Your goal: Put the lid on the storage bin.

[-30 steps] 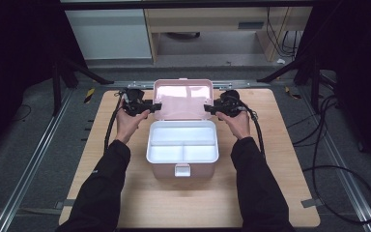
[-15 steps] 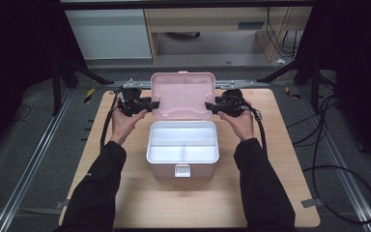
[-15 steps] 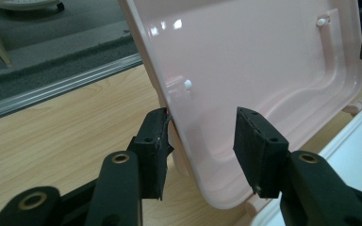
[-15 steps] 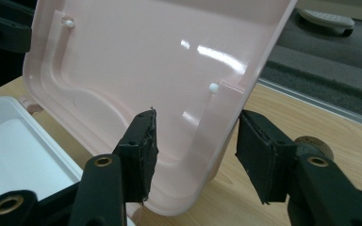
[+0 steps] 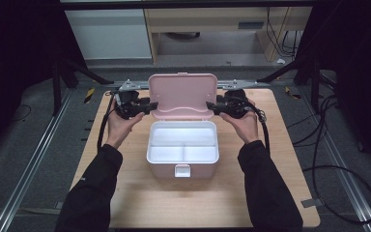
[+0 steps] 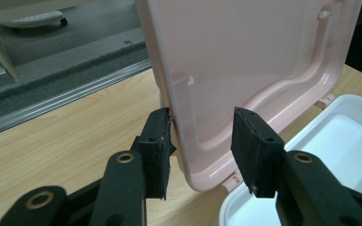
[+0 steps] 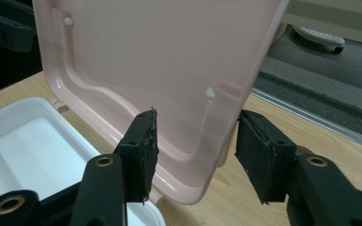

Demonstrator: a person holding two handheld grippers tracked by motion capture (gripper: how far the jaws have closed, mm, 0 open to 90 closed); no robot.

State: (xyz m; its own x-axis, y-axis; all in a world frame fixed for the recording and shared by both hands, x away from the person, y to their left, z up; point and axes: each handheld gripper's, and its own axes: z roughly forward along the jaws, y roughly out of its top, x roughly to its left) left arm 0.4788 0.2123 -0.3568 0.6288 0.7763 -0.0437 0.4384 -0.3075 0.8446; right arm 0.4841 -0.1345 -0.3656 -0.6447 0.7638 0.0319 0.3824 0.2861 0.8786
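The left gripper (image 5: 150, 107) and right gripper (image 5: 211, 107) are each straddling, jaws spread, a side edge of the raised pink lid (image 5: 182, 95); the left jaws have just been closing.

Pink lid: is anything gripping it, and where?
Not clamped. The left gripper and right gripper each straddle a side edge of the pink lid; the left fingers have just been closing, one touching its outer face.
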